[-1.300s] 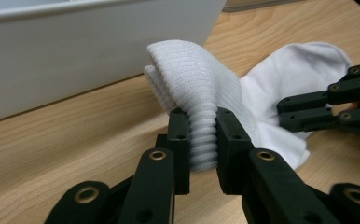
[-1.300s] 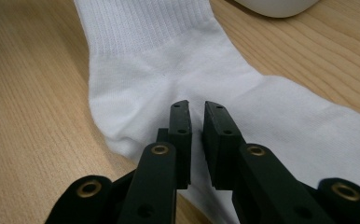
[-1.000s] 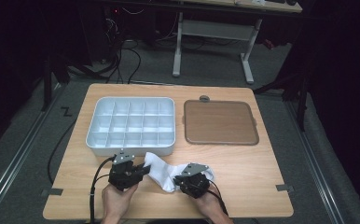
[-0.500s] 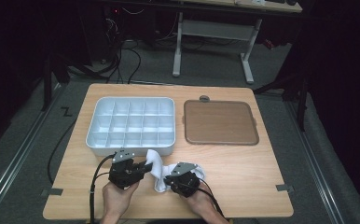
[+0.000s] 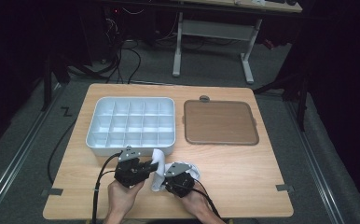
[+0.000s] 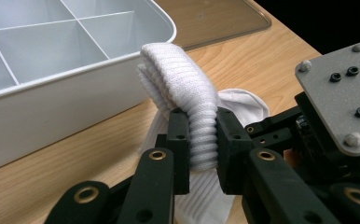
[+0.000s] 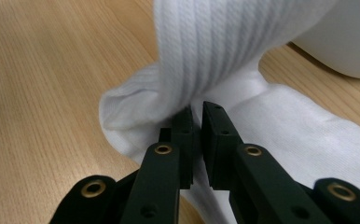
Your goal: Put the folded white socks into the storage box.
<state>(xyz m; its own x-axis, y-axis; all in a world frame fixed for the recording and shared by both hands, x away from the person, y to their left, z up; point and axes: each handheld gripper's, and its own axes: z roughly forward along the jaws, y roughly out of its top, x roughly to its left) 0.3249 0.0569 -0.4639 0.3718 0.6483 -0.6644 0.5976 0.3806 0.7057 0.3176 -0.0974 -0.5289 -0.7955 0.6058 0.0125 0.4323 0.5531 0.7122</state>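
Observation:
A white ribbed sock (image 5: 158, 169) lies bunched near the table's front edge, just in front of the white divided tray (image 5: 99, 137). My left gripper (image 6: 201, 140) is shut on the sock's (image 6: 187, 88) folded ribbed cuff, which arches up over its jaws. My right gripper (image 7: 197, 128) is shut on a thin layer of the sock (image 7: 280, 135) close to the table, under the hanging ribbed part. In the high view the left gripper (image 5: 146, 167) and the right gripper (image 5: 169, 179) sit side by side, nearly touching.
A brown flat lid (image 5: 219, 122) lies right of the tray. The wooden table (image 5: 243, 172) has bare surface to the right of my hands. Cables trail off the front left edge. A desk frame stands beyond the table.
The right gripper has moved left toward the left gripper, and the sock has bunched up between them with its cuff folded upward.

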